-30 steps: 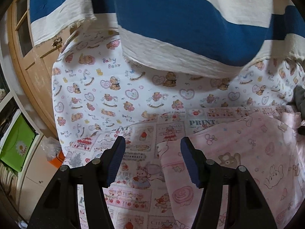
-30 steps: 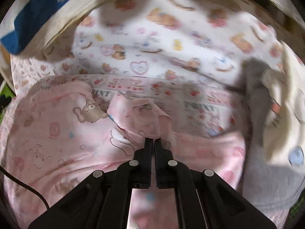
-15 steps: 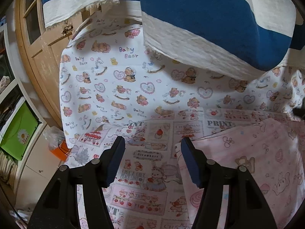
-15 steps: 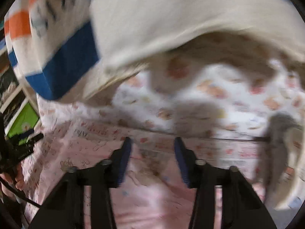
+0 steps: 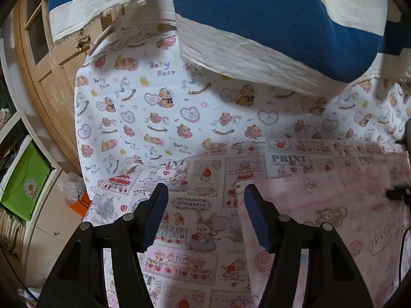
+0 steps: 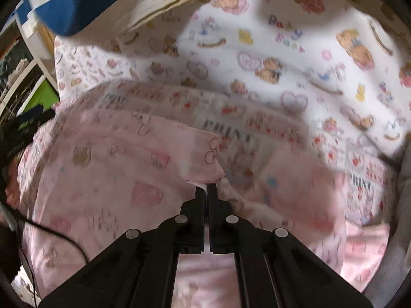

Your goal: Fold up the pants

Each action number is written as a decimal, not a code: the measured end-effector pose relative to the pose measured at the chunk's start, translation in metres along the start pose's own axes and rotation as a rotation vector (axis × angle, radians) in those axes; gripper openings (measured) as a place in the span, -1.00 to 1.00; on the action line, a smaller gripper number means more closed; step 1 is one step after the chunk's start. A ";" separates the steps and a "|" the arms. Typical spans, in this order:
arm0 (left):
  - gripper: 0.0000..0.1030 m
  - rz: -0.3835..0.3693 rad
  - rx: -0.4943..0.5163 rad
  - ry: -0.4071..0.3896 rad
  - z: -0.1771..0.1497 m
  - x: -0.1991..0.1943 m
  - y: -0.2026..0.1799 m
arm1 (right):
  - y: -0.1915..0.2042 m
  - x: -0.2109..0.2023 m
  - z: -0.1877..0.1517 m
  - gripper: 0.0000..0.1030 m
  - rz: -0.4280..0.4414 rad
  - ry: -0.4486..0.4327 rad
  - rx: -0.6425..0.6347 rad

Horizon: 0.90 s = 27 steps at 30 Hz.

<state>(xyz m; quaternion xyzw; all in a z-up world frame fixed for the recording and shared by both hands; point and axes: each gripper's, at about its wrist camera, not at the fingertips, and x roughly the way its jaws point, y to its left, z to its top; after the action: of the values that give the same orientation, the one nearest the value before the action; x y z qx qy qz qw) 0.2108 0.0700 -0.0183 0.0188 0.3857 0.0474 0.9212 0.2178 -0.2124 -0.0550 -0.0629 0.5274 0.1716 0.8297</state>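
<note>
- The pink pants are spread on a printed sheet over the bed, so that an edge can be carried across for a fold.
- Right tool — closed on a pink fabric edge near the garment's middle, angled steeply downward; the view is blurred.
- Left tool — jaws apart, nothing between them, held tilted downward above the sheet just left of the pants' edge, apparently ready to take it.

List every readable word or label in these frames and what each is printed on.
"Baby Bear": bear-print sheet, repeated.
"PRINT": patchwork-print cloth, repeated; also legible in the right wrist view.
"Strawberr…": same cloth, last letter unclear.
"CH…" headings, likely "CHRISTMAS": same cloth, too faint to confirm.
Green box daisy label: too small.
Pink pants: no words.
</note>
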 end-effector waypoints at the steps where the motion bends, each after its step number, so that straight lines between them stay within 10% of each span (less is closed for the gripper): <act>1: 0.17 0.000 -0.003 0.000 0.000 0.000 0.001 | 0.003 -0.006 -0.008 -0.98 -0.004 0.009 -0.019; 8: 0.18 -0.001 0.003 0.003 0.001 0.000 0.001 | 0.005 -0.019 -0.018 -0.81 -0.033 0.011 -0.053; 13: 0.21 0.004 0.005 0.001 0.000 0.000 0.000 | -0.021 -0.027 0.003 -0.03 0.074 -0.092 0.108; 21: 0.24 0.009 0.010 -0.003 0.000 0.000 -0.002 | -0.031 -0.010 0.033 -0.47 -0.088 -0.117 0.089; 27: 0.25 0.008 0.013 0.001 -0.001 0.001 -0.002 | -0.015 0.000 0.024 -0.48 -0.030 -0.070 0.029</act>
<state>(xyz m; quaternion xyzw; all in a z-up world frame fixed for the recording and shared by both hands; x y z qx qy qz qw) 0.2109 0.0681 -0.0200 0.0263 0.3865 0.0488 0.9206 0.2436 -0.2199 -0.0457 -0.0526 0.4995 0.1536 0.8510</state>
